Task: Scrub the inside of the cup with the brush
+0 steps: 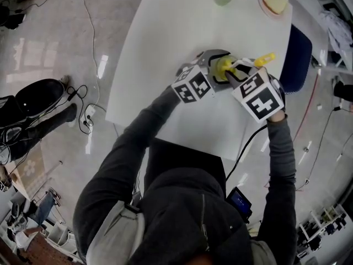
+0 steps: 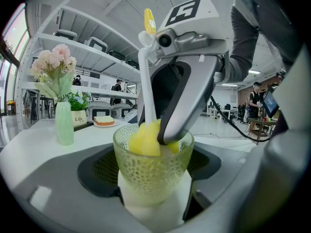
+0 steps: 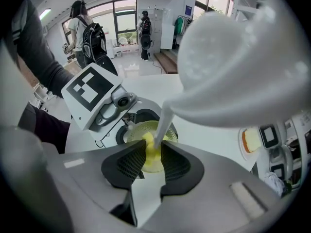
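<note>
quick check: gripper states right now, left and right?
Left gripper: closed on the cup.
Right gripper: closed on the brush, its head down in the cup.

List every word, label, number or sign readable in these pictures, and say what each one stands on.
"Life": on the small white plant pot beside the green vase, seen in the left gripper view.
Smaller line under "Life" on that pot: too blurred to read.
Marker cubes: black and white square patterns only, no words or numbers.
Nothing else in any view is legible.
</note>
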A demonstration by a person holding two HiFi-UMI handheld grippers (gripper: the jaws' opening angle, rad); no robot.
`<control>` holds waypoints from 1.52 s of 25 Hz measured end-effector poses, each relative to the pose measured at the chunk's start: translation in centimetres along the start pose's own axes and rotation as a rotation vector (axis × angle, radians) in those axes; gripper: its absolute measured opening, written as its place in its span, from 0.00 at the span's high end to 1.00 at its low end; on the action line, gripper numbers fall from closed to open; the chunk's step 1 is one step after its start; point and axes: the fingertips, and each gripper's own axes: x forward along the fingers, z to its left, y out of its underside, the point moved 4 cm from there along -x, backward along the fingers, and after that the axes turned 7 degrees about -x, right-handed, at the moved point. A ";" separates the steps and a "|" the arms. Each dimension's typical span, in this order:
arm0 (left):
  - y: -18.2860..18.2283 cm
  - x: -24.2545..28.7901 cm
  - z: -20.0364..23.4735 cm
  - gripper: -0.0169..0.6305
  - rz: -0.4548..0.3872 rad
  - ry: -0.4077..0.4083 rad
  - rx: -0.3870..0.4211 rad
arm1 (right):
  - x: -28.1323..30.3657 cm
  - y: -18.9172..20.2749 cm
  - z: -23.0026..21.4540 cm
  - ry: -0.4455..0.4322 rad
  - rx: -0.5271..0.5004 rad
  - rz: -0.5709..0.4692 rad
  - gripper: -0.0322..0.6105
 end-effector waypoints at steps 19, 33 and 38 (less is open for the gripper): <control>-0.1 0.2 0.0 0.37 -0.003 -0.002 0.003 | 0.5 -0.9 0.4 0.099 -0.037 -0.085 0.80; -0.2 0.1 0.0 0.37 -0.007 -0.005 0.003 | -0.1 0.2 -0.1 0.100 -0.076 -0.081 0.79; -0.2 0.1 -0.1 0.37 -0.005 -0.006 0.002 | -0.4 0.5 0.0 0.103 -0.069 -0.073 0.80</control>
